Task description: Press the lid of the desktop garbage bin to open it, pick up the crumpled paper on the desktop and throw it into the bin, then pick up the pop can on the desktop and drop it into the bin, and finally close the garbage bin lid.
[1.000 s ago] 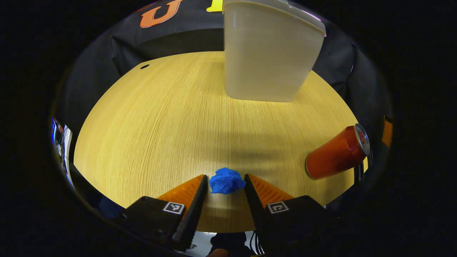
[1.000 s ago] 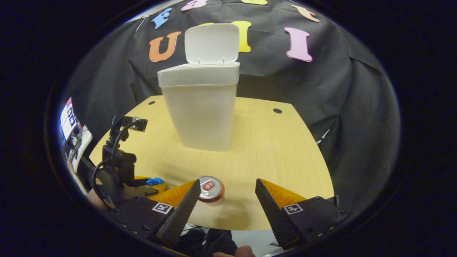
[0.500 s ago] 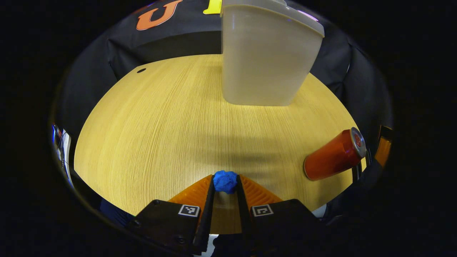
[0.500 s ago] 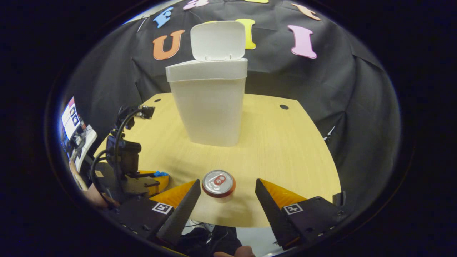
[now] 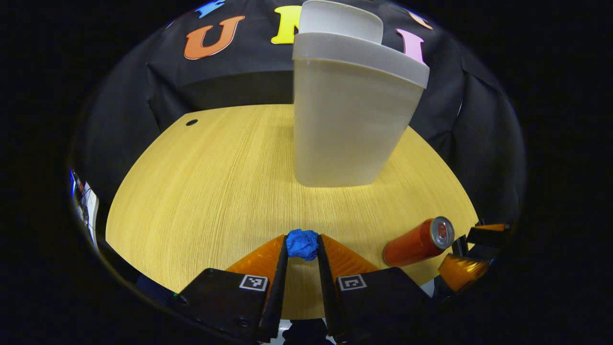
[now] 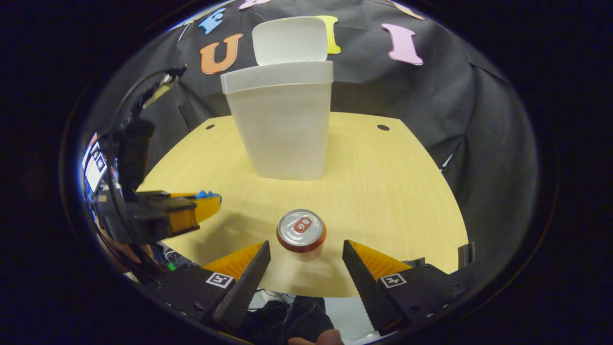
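With left gripper clamped on crumpled blue paper ball, lift & carry fwd over open white plastic bin w/ raised lid before releasing.

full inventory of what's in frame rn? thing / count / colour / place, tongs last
garbage bin: 1, translucent white, upright toward the back of the table.
bin lid: 1, white, flipped up behind the bin's opening.
crumpled paper: 1, blue, pinched at the tips of the left tongs, raised off the table in the right gripper view.
pop can: 1, red with silver top, standing on the table near its front edge, just ahead of the right tongs.
table: 1, light wood, two small dark holes near the back corners.
left tongs: 1, closed on the paper.
right tongs: 1, open, fingers apart, behind the can, not touching it.
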The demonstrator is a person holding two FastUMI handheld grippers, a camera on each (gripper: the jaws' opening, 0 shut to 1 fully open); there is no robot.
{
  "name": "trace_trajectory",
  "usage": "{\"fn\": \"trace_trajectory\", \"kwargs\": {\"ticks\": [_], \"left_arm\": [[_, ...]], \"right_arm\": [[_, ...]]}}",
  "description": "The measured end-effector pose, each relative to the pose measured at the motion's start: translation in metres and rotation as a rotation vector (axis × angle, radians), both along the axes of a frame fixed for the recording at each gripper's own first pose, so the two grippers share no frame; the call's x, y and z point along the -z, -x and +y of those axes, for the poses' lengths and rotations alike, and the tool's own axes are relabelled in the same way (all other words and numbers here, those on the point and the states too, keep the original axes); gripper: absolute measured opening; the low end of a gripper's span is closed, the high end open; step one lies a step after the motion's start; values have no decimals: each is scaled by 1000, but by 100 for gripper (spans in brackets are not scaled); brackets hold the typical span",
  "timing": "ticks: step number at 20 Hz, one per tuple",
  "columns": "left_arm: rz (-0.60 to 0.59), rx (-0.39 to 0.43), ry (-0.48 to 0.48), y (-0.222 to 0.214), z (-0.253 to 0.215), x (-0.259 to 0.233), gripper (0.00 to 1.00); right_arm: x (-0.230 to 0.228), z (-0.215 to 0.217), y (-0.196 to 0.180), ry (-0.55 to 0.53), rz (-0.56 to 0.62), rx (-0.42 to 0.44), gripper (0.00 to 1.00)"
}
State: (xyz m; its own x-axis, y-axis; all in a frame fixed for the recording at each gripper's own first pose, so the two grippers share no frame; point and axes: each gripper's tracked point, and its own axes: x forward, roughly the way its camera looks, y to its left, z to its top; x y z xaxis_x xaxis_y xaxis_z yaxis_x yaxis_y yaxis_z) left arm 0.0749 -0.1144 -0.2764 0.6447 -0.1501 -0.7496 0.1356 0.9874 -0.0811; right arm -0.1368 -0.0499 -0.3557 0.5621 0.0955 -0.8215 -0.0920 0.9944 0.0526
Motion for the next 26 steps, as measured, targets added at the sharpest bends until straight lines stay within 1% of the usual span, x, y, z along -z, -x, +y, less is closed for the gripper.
{"fn": "trace_trajectory", "kwargs": {"ticks": [1,4,10,15,20,25,26], "left_arm": [[-17,-5,12,-35,-3,-24,39],[-72,-10,19,-49,3,-48,39],[-167,-8,13,-62,9,-87,39],[-255,-5,3,-71,12,-118,39],[-273,-19,6,-73,15,-132,39],[-291,-27,-11,-76,19,-141,39],[-297,-30,-10,-77,20,-144,39]], "right_arm": [[6,1,0,-2,9,0,95],[25,5,-2,6,37,-10,95],[63,9,-10,-4,90,5,95],[77,11,-12,-17,115,24,95],[86,12,-19,-20,125,52,95],[90,9,-26,-7,128,66,95],[90,8,-26,-7,129,65,93]]}}
